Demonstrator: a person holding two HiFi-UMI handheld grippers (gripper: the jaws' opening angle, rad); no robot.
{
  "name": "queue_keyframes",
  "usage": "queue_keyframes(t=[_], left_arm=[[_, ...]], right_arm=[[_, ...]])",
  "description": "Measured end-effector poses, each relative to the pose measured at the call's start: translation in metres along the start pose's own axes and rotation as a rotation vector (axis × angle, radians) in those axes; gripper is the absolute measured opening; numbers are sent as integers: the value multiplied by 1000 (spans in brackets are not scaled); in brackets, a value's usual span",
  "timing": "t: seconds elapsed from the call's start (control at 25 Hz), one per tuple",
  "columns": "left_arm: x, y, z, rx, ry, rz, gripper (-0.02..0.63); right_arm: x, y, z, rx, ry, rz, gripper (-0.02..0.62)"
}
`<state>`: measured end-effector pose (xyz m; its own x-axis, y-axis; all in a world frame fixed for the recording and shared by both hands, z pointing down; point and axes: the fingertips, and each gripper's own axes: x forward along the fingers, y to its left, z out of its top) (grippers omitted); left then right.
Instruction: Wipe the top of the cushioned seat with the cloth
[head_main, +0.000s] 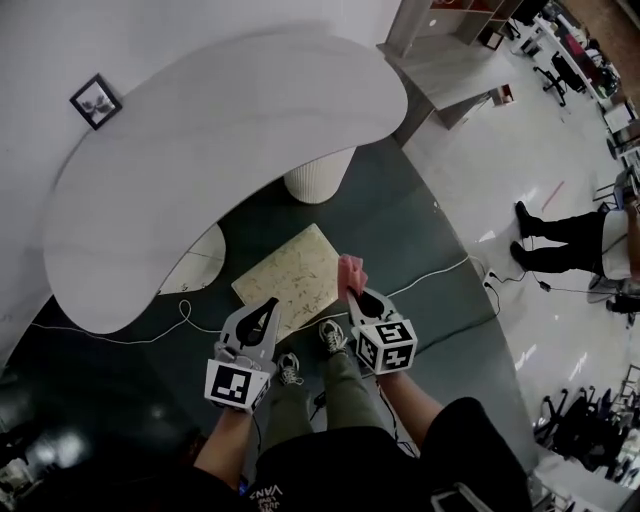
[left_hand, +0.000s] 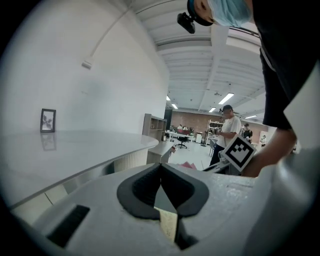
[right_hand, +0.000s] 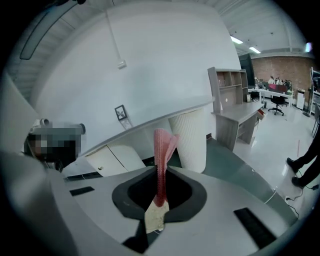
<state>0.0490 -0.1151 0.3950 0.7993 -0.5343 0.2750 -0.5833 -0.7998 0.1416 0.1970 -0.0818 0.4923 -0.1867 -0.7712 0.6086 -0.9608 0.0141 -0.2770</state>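
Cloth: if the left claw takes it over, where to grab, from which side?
Probably the free folded end of the cloth that sticks out beyond the right claw. Come from the left, jaws across the fold: it is a thin flap there. The left claw is shut, so open it first.

I held 2 grippers, the left gripper (head_main: 268, 303) and the right gripper (head_main: 351, 292), and each carried 1 marker cube (head_main: 232, 385), so 2 cubes in all. There was 1 pink cloth (head_main: 352, 268) and 1 cushioned seat (head_main: 290, 275). Nearby I counted 1 white curved table (head_main: 200, 150), 1 ribbed pedestal (head_main: 318, 178) under it and 1 framed picture (head_main: 96, 101) on it. I saw my own 2 sneakers (head_main: 333, 336), and 1 other person (head_main: 570, 232) with 2 black shoes (head_main: 522, 215).
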Motion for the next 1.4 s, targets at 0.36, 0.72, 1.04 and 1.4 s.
queue_keyframes(t=[0.36, 0.72, 1.04, 1.4], left_arm=[[-38, -20, 38, 71, -36, -48, 17], [-81, -17, 67, 131, -107, -29, 18], [-121, -25, 83, 185, -116, -48, 18], [-154, -28, 92, 208, -133, -22, 17]], right_arm=[[-60, 55, 33, 2, -130, 6, 28], [-108, 89, 48, -36, -208, 5, 28], [-151, 122, 62, -64, -270, 11, 28], [-176, 148, 67, -101, -313, 45, 28]])
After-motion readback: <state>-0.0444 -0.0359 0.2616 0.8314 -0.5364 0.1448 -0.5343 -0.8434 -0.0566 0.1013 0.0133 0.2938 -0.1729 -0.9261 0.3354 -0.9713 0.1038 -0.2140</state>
